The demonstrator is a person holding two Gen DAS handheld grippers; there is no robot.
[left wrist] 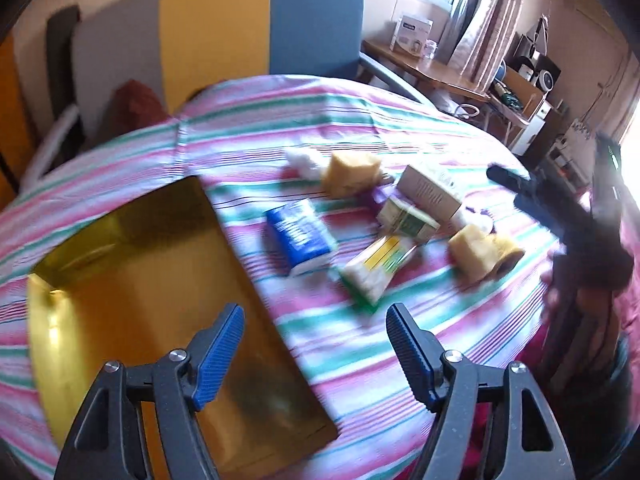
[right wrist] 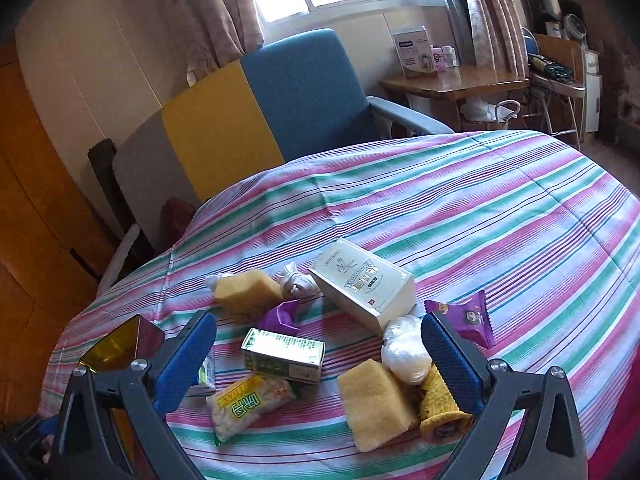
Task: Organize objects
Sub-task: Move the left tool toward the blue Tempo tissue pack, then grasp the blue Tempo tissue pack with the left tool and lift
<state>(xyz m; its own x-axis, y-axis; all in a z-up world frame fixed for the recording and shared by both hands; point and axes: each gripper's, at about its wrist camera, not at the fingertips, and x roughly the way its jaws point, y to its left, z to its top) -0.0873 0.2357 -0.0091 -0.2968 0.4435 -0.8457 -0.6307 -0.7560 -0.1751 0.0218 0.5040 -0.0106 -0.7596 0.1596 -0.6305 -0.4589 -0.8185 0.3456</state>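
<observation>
On the yellow snack packet, at about 7 o'clock in the right wrist view, Chinese characters are printed; the other prints cannot be read.

Surface: table w/ pink-green striped cloth. Items resting on cloth: gold tray, blue tissue pack, cream box, green carton, two yellow sponges, snack pkt.

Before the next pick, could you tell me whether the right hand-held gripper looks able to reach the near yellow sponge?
Probably yes: the right hand-held gripper is open, and the near yellow sponge lies uncovered on the striped cloth ahead, though a rolled yellow cloth crowds its right edge.
</observation>
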